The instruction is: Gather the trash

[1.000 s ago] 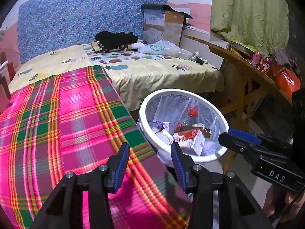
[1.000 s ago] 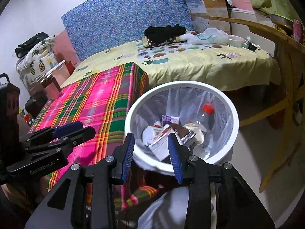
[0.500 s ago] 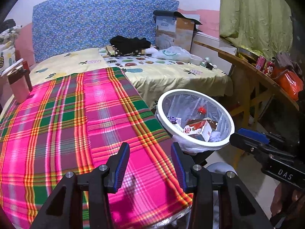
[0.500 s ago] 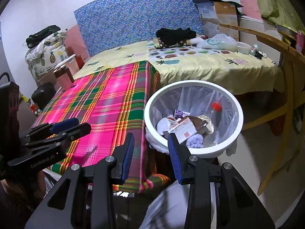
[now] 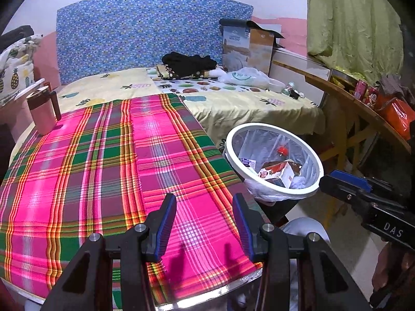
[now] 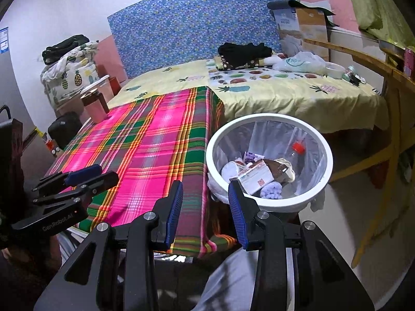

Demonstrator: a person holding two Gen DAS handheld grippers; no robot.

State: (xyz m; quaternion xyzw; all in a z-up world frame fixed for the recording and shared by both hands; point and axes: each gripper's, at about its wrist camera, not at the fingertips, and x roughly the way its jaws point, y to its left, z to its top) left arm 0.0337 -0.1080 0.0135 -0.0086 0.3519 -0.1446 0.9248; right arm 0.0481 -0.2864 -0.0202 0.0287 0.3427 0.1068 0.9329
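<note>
A white round trash bin (image 5: 234,160) (image 6: 327,171) with a clear liner stands beside the table with the pink and green plaid cloth (image 5: 109,171) (image 6: 155,145). Inside lie a red and white carton (image 5: 278,172) (image 6: 255,175), a clear bottle with a red cap (image 5: 282,150) (image 6: 298,147) and other scraps. My left gripper (image 5: 205,220) hovers over the cloth's near edge, open and empty. My right gripper (image 6: 205,202) is open and empty too, held over the table's corner just short of the bin. Each gripper shows at the side of the other's view.
A pink cup with a dark lid (image 5: 42,112) (image 6: 94,106) stands on the table's far left corner. Behind is a bed (image 5: 233,103) with black clothes (image 5: 189,63), a plastic bag (image 5: 245,77) and a cardboard box (image 5: 249,46). A wooden table (image 5: 358,103) with snacks is at right.
Both grippers have drawn back from the bin toward the near side, the left one also swinging left over the cloth. The bin looks smaller now and more of the table shows. Jaws unchanged.
</note>
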